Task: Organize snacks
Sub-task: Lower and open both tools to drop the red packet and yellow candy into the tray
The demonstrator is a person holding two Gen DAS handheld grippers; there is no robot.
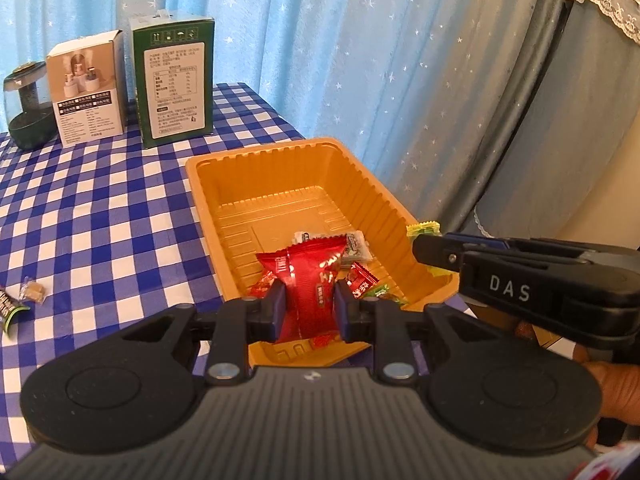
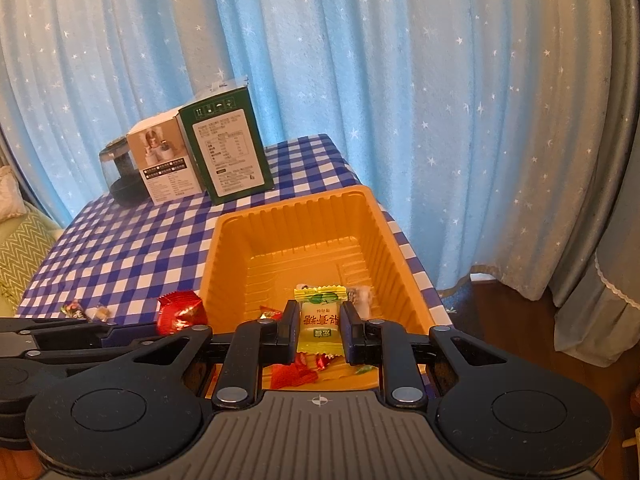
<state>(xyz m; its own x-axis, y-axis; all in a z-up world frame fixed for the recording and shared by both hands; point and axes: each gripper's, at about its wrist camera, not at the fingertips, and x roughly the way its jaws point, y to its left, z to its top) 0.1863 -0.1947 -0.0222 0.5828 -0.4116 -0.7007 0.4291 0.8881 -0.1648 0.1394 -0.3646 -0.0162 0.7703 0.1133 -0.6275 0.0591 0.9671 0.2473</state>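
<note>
Daylight glows through the blue curtain (image 2: 360, 80), lighting both views brightly. Fisheye bending curves the edges, corners darken. Slight softness throughout; tray (image 1: 224, 184) shows mild glare.

A table under a blue-and-white checked cloth (image 1: 100, 208) carries an orange plastic tray (image 1: 208, 200) near its right edge. At the back stand a green carton (image 1: 176, 84), a white box (image 1: 86, 92) and a dark glass device (image 1: 28, 112). Two small wrapped sweets (image 1: 34, 293) lie loose at the left.
</note>
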